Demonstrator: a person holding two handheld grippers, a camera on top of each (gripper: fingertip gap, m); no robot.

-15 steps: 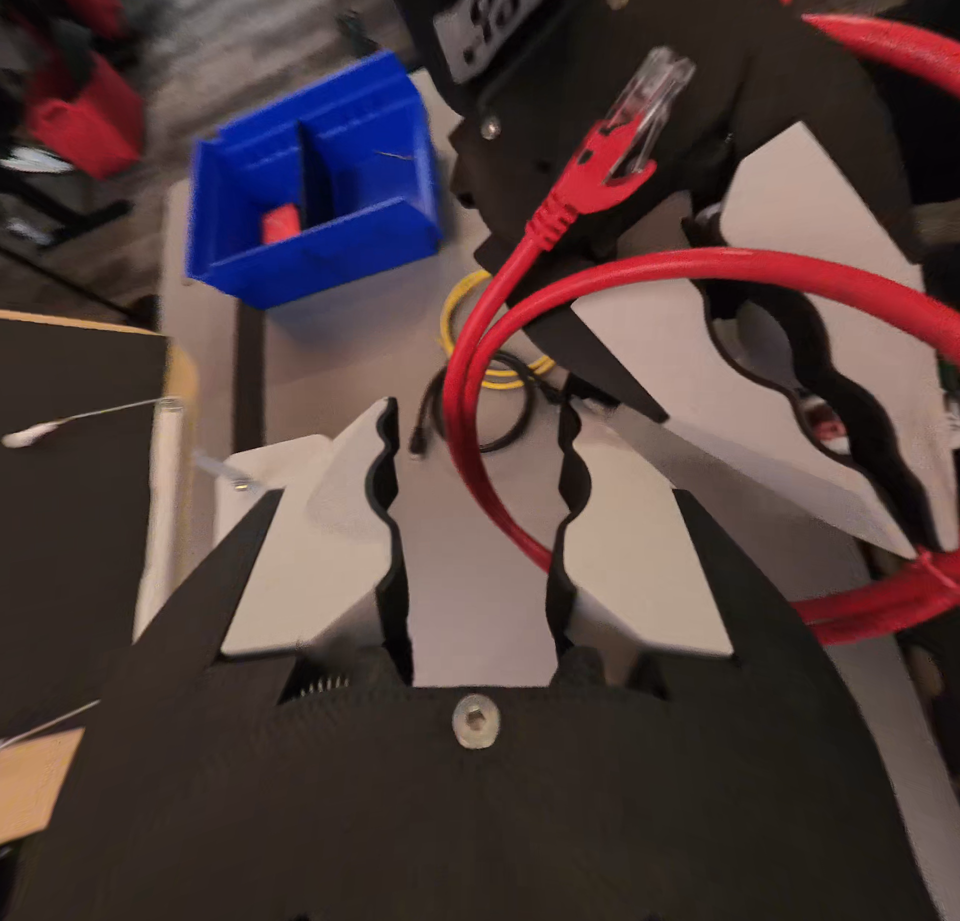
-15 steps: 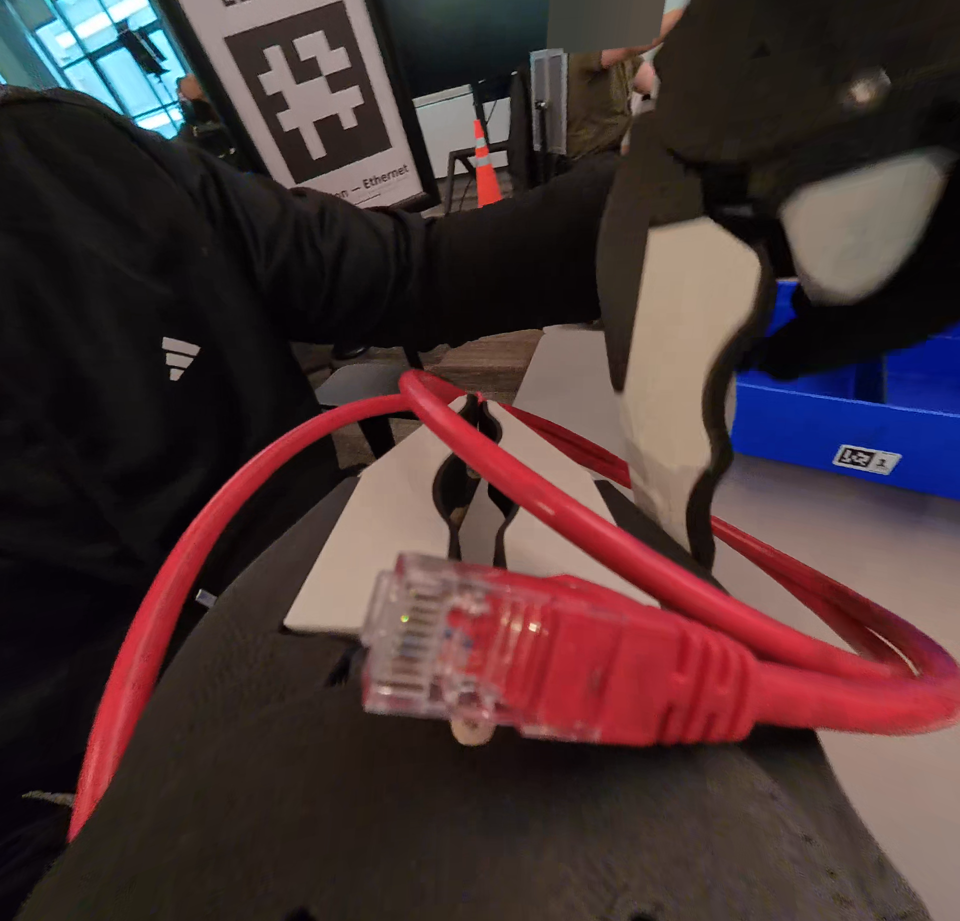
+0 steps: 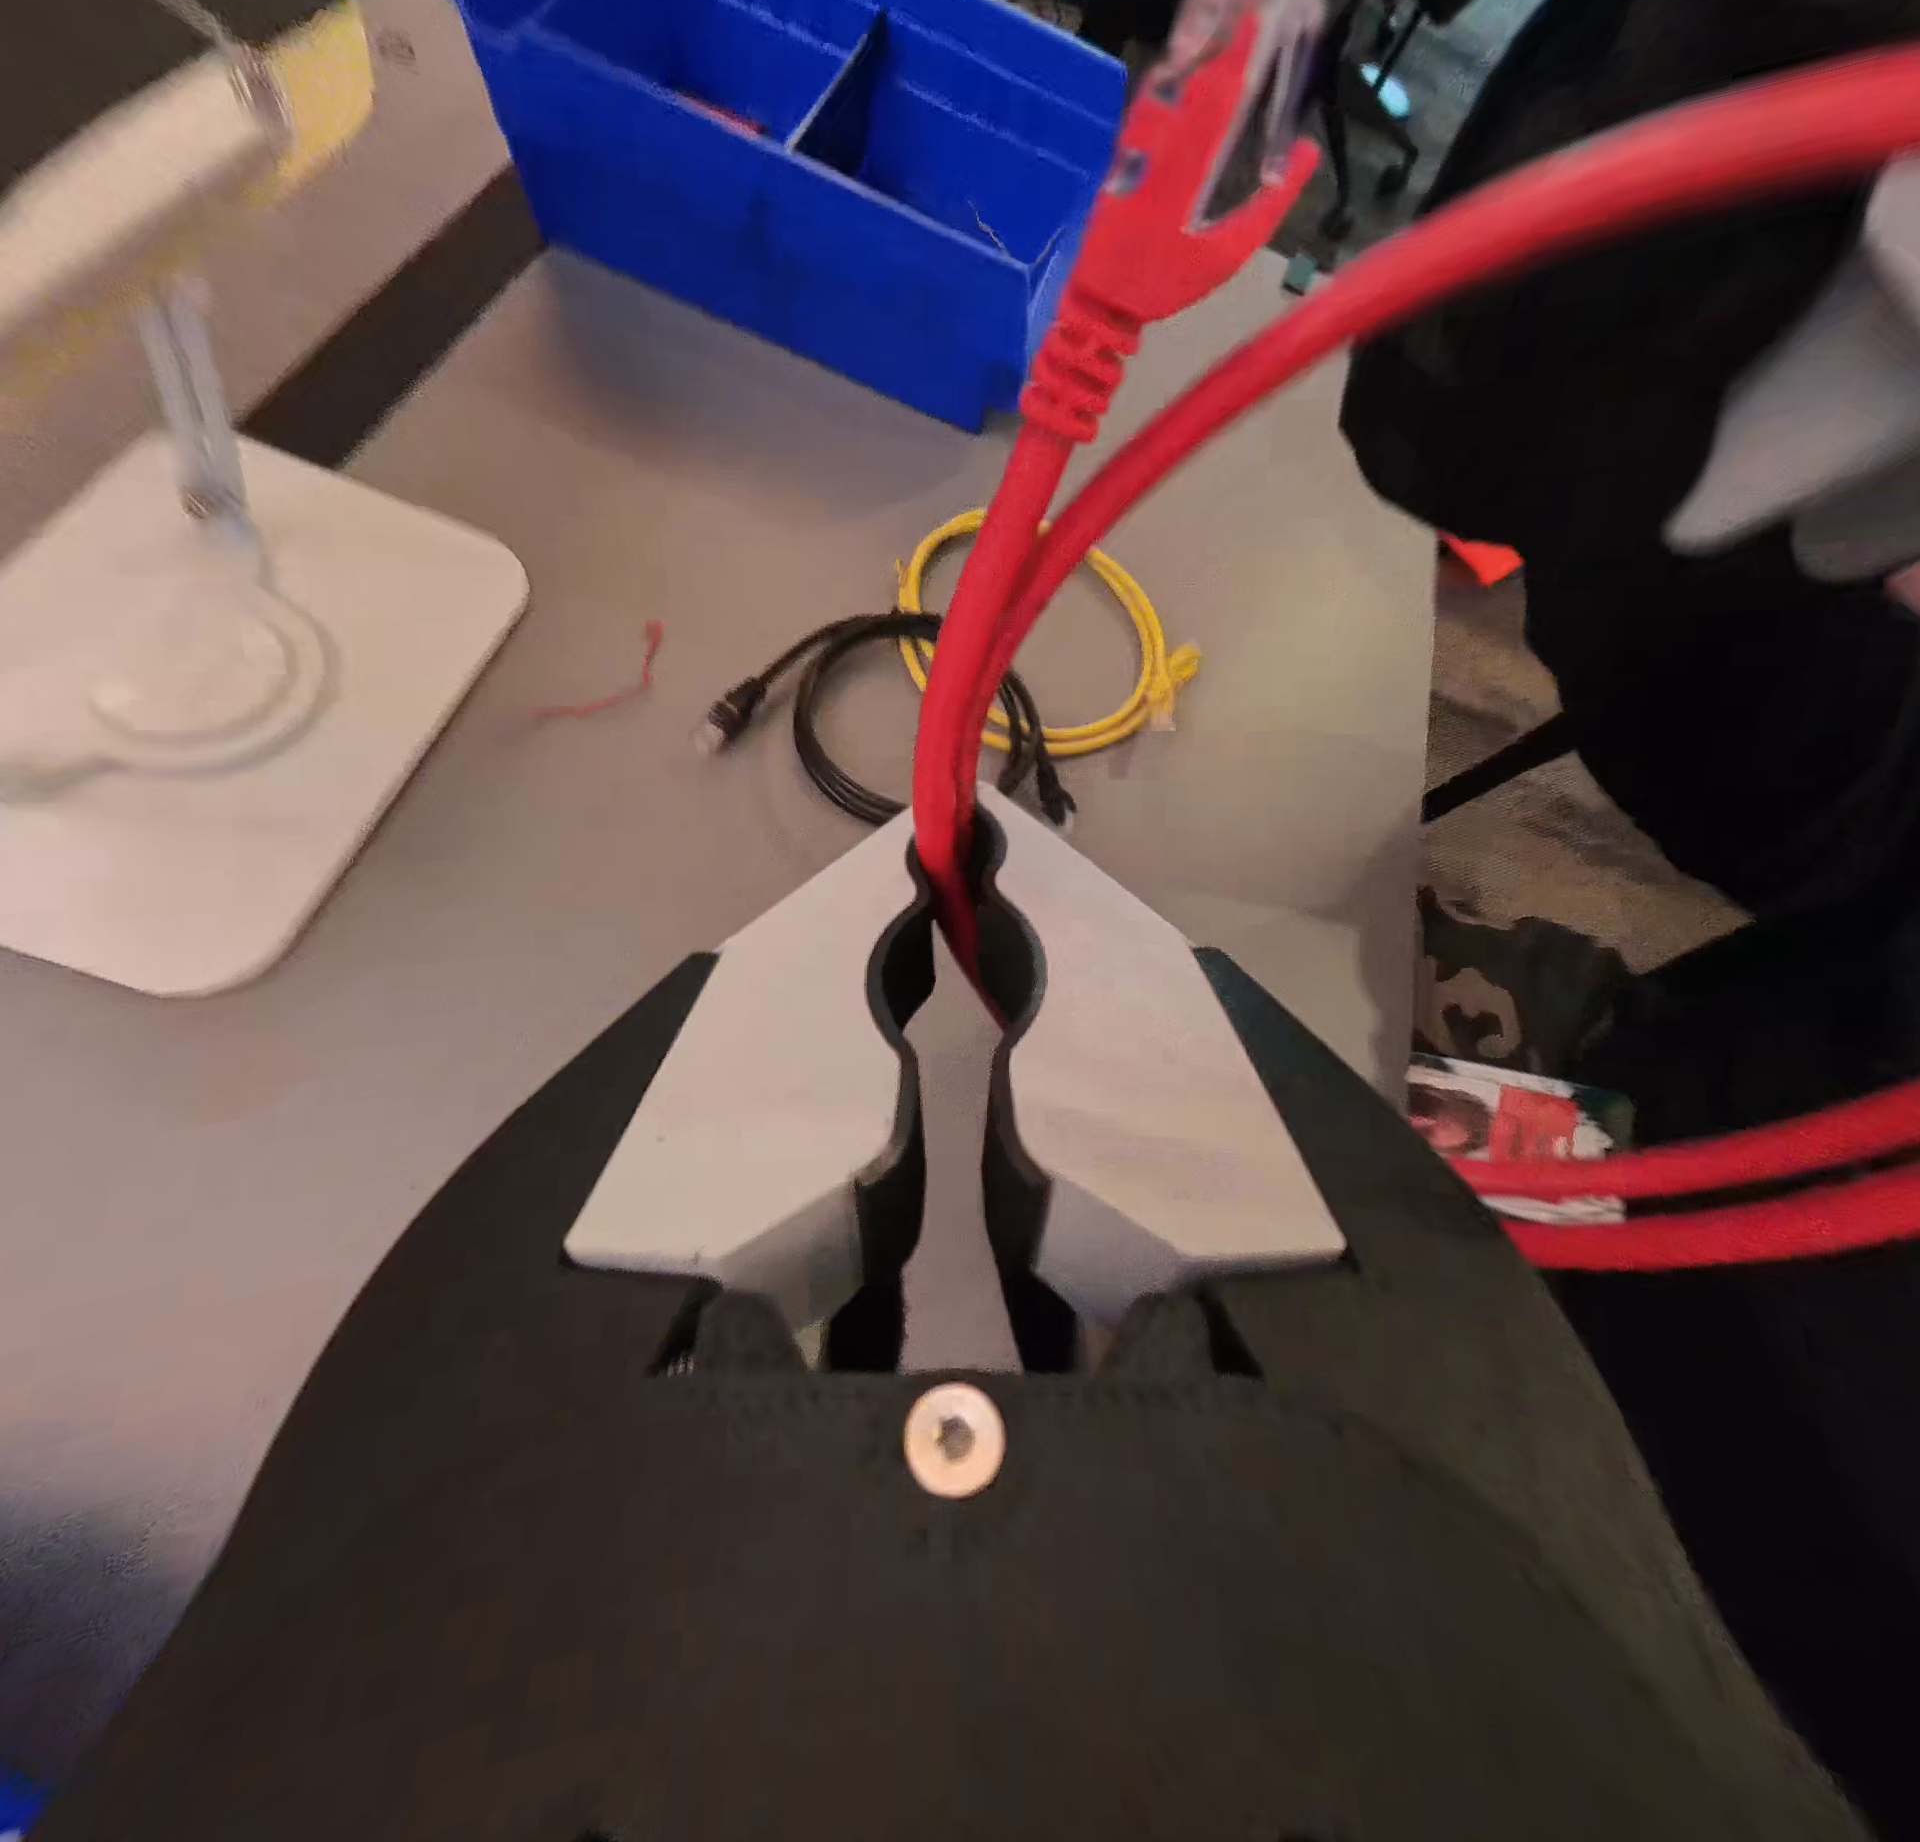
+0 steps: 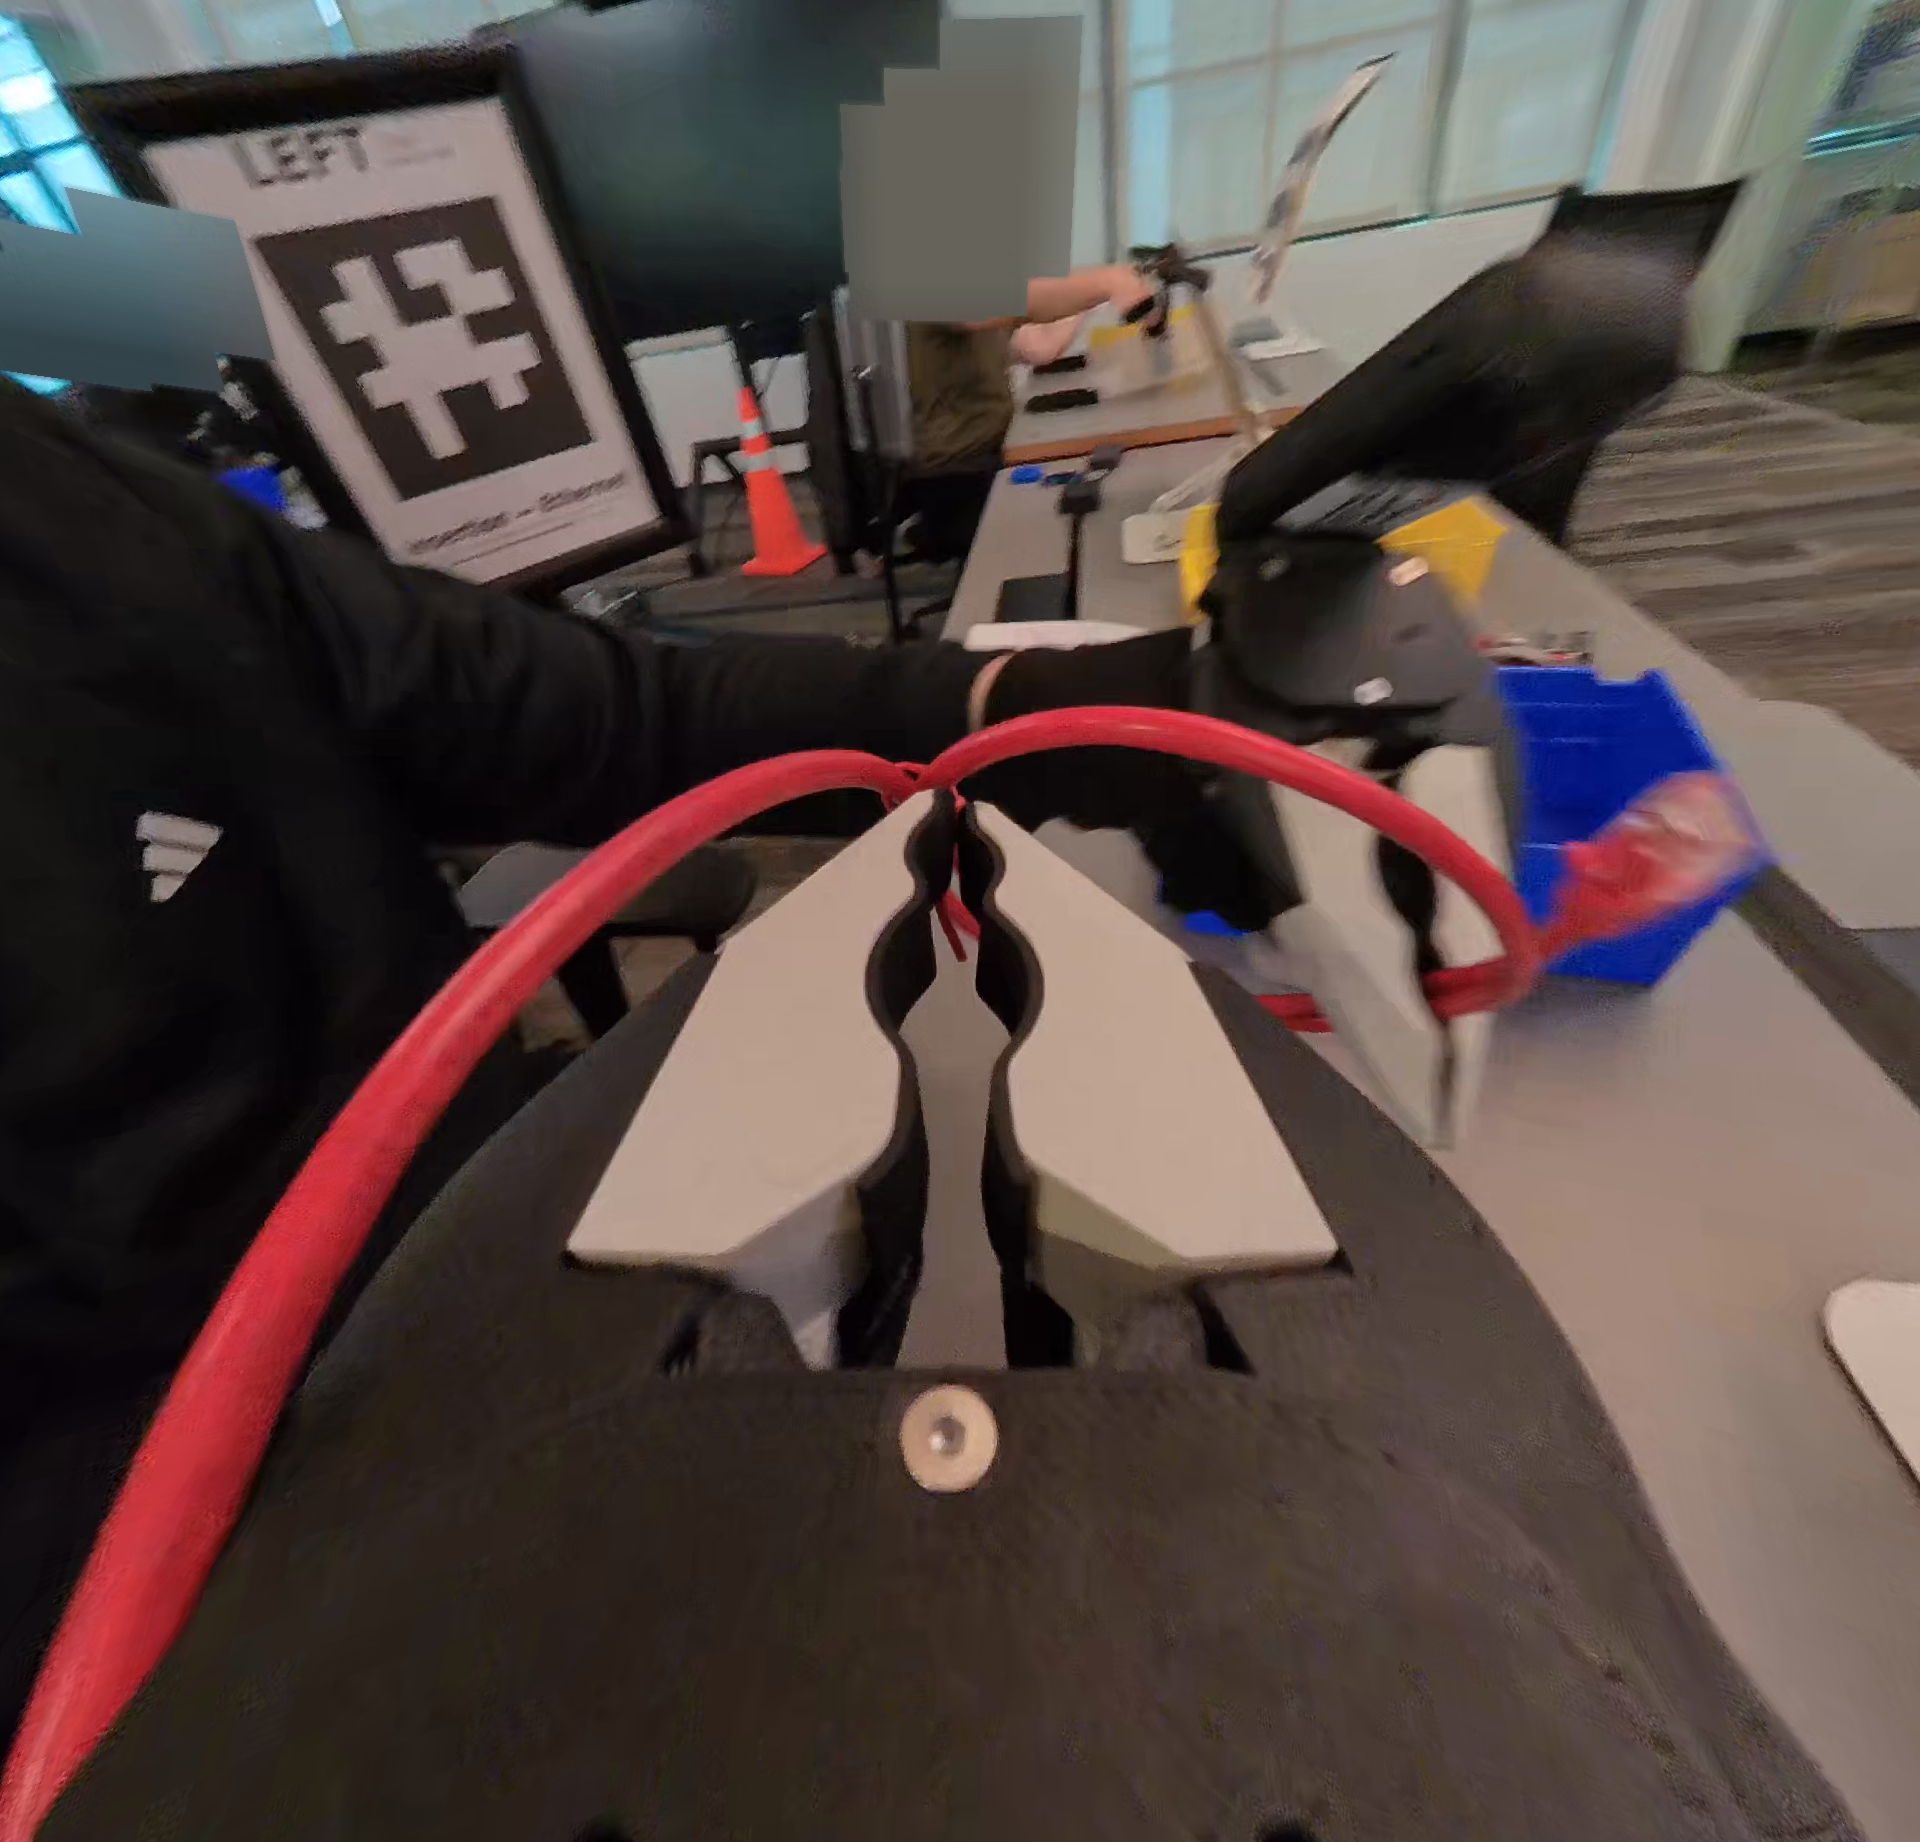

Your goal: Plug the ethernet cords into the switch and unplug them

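Left gripper [image 3: 956, 857]: jaws nearly closed, tips clamped on the red ethernet cord [image 3: 961, 712]. 2 strands of the cord pass through the notch at the tips. From the clamp, 1 strand rises to the red-booted clear plug [image 3: 1195, 182], which stands above the grip, blurred at the top edge of the left wrist view. The other strand arcs off toward the right edge of that view.

Right gripper [image 4: 951, 836]: jaws narrow, tips pinching the same red cord where a thin red tie [image 4: 951, 919] bunches it. A loop runs down along the right gripper's left side; another loop arcs over to the left gripper, seen farther off in the right wrist view with the blurred plug beside it.

Landmark: blue divided bin [image 3: 790, 192] on the grey table [image 3: 582, 857].
- Yellow coiled cable [image 3: 1132, 670]: on the table, nearer the left gripper than the bin is.
- Black coiled cable [image 3: 821, 722]: touching and overlapping the yellow coil, on its side away from the bin.
- White square stand base [image 3: 312, 753]: on the table, well apart from the bin, at the left of the left wrist view.
- Loose red thread [image 3: 613, 691]: on the table between stand base and black coil.

Switch: not identifiable in either view.
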